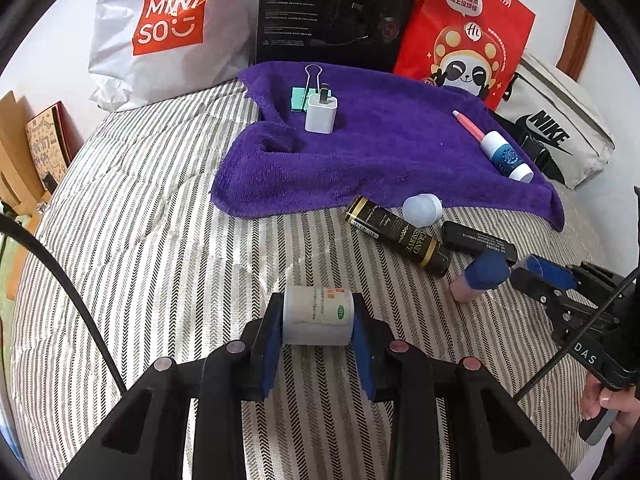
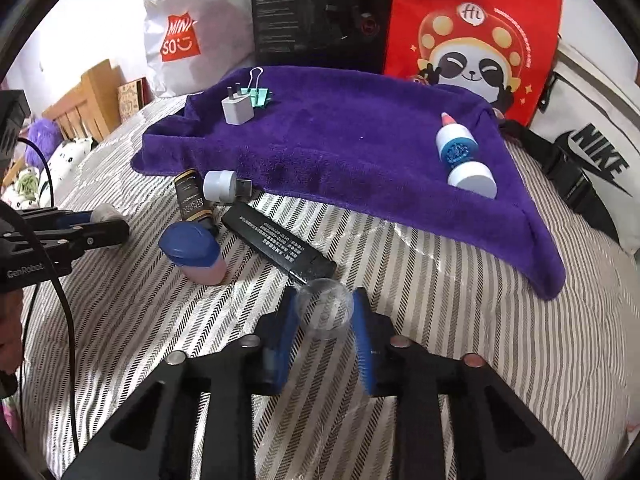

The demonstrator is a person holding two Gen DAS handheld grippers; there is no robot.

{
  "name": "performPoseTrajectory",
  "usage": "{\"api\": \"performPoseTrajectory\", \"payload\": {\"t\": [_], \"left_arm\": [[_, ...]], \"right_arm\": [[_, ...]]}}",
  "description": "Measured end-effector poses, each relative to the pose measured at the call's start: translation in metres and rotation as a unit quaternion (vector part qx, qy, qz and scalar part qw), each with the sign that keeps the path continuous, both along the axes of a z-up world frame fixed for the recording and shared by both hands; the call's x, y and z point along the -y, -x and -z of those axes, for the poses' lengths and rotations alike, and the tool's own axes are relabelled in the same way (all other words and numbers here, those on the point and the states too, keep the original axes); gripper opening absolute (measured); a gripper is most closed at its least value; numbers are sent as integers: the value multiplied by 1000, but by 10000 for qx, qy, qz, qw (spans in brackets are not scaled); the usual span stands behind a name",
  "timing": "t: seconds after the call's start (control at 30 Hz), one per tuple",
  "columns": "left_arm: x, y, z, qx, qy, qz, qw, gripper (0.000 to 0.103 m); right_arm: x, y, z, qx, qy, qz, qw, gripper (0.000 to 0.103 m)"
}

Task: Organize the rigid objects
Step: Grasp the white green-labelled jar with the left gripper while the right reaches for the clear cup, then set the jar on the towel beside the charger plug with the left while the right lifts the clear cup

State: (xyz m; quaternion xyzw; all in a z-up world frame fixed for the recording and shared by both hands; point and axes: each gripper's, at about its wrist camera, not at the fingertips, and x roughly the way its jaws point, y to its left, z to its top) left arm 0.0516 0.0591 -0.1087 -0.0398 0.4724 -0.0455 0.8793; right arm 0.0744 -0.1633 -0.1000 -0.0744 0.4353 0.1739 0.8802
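Striped bedding (image 1: 160,220) bore clutter; left gripper (image 1: 318,320) clamped a white roll (image 1: 318,314), right gripper (image 2: 325,314) pinched a clear cap (image 2: 325,314), both apparently due for the purple towel (image 1: 380,152).

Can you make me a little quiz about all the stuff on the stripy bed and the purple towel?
1. True or false: the white charger plug stands on the purple towel.
2. What does the left tool grip? A) a white roll with a green mark B) a red bag C) a binder clip
3. Fill in: the right tool is shut on a small clear ____.

Key
1. True; it stands beside the green binder clip.
2. A: the white roll sits between its blue pads.
3. Cap: a see-through round cap, close to the black stick lying on the stripy bed.
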Motion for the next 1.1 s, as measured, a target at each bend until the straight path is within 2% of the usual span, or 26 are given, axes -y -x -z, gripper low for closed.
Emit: {"api": "performPoseTrajectory", "payload": {"t": [0.13, 0.23, 0.33, 0.53, 0.77, 0.93, 1.1], "left_arm": [[-9, 1, 1, 4, 260, 97, 9996, 30], [-9, 1, 1, 8, 219, 217, 9995, 32], [-3, 0, 2, 72, 45, 277, 9996, 32], [14, 2, 5, 291, -581, 464, 9968, 32], [8, 3, 5, 490, -366, 451, 9971, 30], [-3, 4, 5, 500, -12, 420, 9979, 29], [3, 5, 6, 501, -199, 423, 9977, 29]], "right_arm": [[13, 6, -3, -24, 85, 275, 9996, 27], [25, 12, -2, -8, 146, 567, 9983, 27], [33, 17, 2, 99, -106, 764, 9970, 27], [30, 19, 4, 197, -1, 796, 9966, 27], [30, 20, 5, 211, 46, 801, 9966, 27], [30, 19, 5, 224, 84, 804, 9965, 27], [30, 19, 5, 217, 58, 806, 9965, 27]]}}
